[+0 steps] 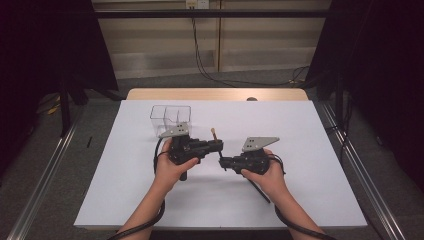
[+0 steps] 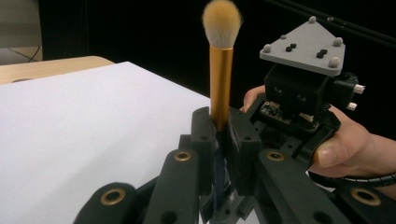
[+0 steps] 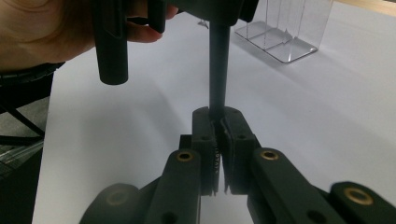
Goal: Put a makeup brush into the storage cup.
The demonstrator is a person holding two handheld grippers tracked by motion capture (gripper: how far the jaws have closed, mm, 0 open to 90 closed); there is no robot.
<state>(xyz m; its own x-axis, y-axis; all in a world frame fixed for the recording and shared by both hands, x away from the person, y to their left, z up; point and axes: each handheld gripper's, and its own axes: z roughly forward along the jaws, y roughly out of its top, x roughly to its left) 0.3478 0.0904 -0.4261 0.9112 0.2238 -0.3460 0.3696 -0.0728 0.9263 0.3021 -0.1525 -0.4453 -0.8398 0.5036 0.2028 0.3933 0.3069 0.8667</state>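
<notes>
A makeup brush with pale bristles [image 1: 213,133], a gold ferrule [image 2: 221,70] and a dark handle [image 3: 218,70] stands upright over the middle of the white table. My left gripper [image 1: 216,146] is shut on it just below the ferrule, seen close up in the left gripper view [image 2: 219,123]. My right gripper [image 1: 223,161] is shut on the lower end of the handle [image 3: 219,116]. The two grippers point toward each other, tips almost meeting. The handle's middle is hidden between the jaws.
A clear plastic organiser [image 1: 170,115] with compartments stands empty behind the left gripper, also seen at the top right of the right gripper view [image 3: 285,32]. The white sheet [image 1: 310,195] covers the table; a wooden edge [image 1: 215,94] runs along the back.
</notes>
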